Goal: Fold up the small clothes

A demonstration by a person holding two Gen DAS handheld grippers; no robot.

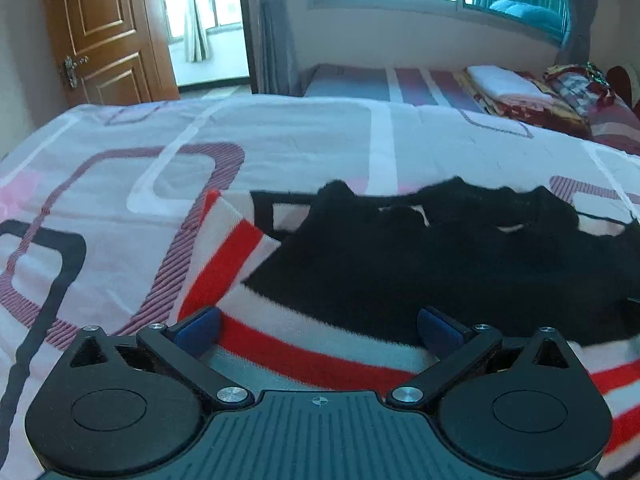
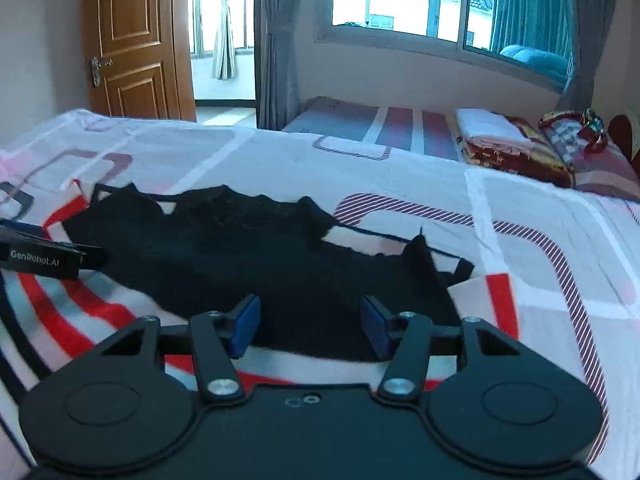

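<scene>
A small black garment with thin straps [image 1: 440, 256] lies spread on a red, white and grey striped cloth [image 1: 240, 248] on the bed. It also shows in the right wrist view [image 2: 260, 256]. My left gripper [image 1: 318, 330] is open, low over the striped cloth at the garment's near left edge. My right gripper [image 2: 310, 328] is open, its blue pads [image 2: 244, 326] just above the garment's near edge. The left gripper's body [image 2: 44, 258] shows at the left edge of the right wrist view. Neither gripper holds anything.
The bed has a pink and white bedspread [image 1: 200, 152] with rounded-square patterns. A second bed behind carries folded blankets [image 2: 508, 148]. A brown door [image 2: 132, 40] stands open at the back left, with windows and curtains [image 2: 520, 12] beyond.
</scene>
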